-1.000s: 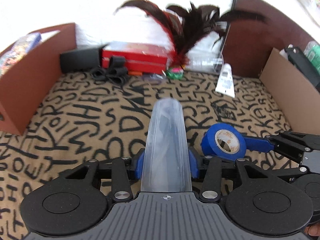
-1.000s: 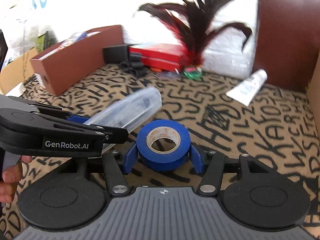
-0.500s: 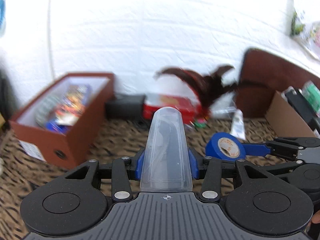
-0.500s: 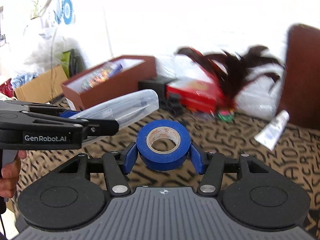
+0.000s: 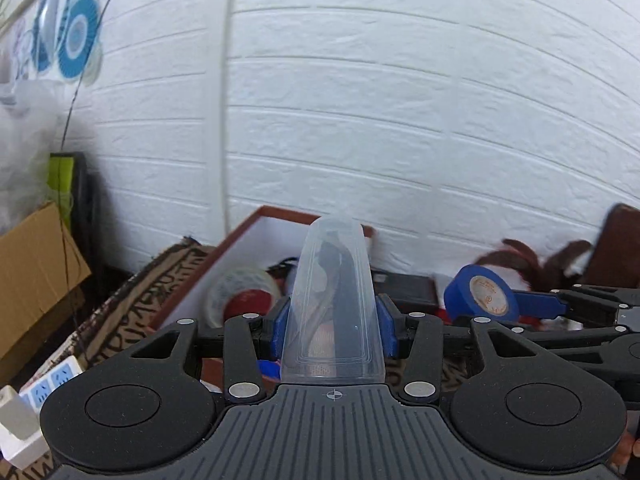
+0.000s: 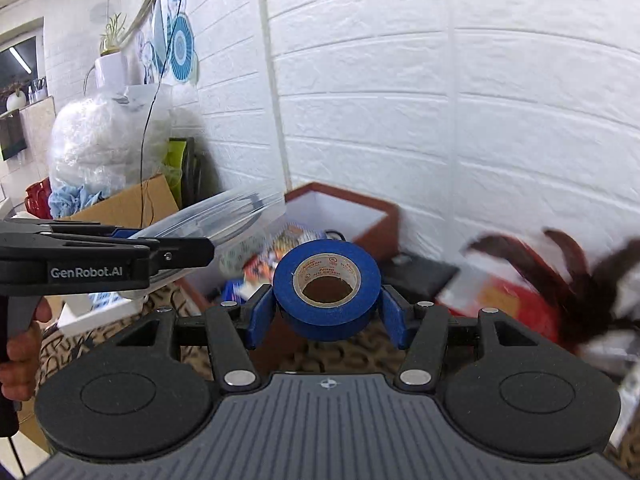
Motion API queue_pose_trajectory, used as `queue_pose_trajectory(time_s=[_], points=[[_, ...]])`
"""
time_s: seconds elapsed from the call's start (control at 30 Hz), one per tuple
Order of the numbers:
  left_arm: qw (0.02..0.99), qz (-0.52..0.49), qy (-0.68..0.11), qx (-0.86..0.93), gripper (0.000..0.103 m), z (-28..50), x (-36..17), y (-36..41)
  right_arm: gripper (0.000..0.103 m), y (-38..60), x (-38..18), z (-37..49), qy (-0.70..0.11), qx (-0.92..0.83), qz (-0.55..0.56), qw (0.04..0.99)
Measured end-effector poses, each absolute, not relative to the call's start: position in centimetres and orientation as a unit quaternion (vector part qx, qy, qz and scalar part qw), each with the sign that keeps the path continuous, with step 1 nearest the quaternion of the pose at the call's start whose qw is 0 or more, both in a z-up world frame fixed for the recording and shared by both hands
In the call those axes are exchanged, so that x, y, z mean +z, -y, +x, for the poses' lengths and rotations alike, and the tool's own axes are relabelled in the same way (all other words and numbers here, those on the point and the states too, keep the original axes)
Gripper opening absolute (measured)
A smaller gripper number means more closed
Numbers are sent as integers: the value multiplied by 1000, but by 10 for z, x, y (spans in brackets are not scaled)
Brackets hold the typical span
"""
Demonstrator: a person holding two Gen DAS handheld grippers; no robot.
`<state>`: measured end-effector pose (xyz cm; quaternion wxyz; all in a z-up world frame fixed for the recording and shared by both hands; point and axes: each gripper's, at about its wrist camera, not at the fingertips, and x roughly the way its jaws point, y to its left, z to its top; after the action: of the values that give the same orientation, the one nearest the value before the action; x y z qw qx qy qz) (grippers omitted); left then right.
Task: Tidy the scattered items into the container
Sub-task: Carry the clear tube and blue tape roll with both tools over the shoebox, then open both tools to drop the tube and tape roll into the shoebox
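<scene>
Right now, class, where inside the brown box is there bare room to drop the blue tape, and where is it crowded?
Free: the brown box's far end, white and bare below its back rim by the brick wall. Crowded: its near end, with colourful packets and a clear tape roll.

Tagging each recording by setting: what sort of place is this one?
Probably a lived-in room at home, used for storage. A white brick-pattern wall hung with paper fans, a potted plant on a shelf, and cardboard boxes with a stuffed plastic bag piled beside them.
</scene>
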<state>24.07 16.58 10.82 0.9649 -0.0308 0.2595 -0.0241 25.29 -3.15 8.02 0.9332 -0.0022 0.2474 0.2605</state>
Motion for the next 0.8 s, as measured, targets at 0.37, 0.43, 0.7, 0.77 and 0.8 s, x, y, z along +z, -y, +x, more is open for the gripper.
queue_pose_trajectory(time_s=[0.37,0.43,0.7,0.77,0.8], points=[[957,-30,-287,-8,45,313,77,-208,62,-39,70,350,-251,261,-15,932],[957,-28,-290,-7,47,323,72,-211,62,-48,68,367,-251,256,-17,933],[972,17,-235,-2,103,312,72,-210,84,-63,56,396,-254,234,-29,938],[970,6,-244,1,103,308,72,-210,89,-58,56,394,-254,227,-20,940],[968,-2,-251,0,103,306,72,-210,89,-55,57,393,-257,223,-13,940]])
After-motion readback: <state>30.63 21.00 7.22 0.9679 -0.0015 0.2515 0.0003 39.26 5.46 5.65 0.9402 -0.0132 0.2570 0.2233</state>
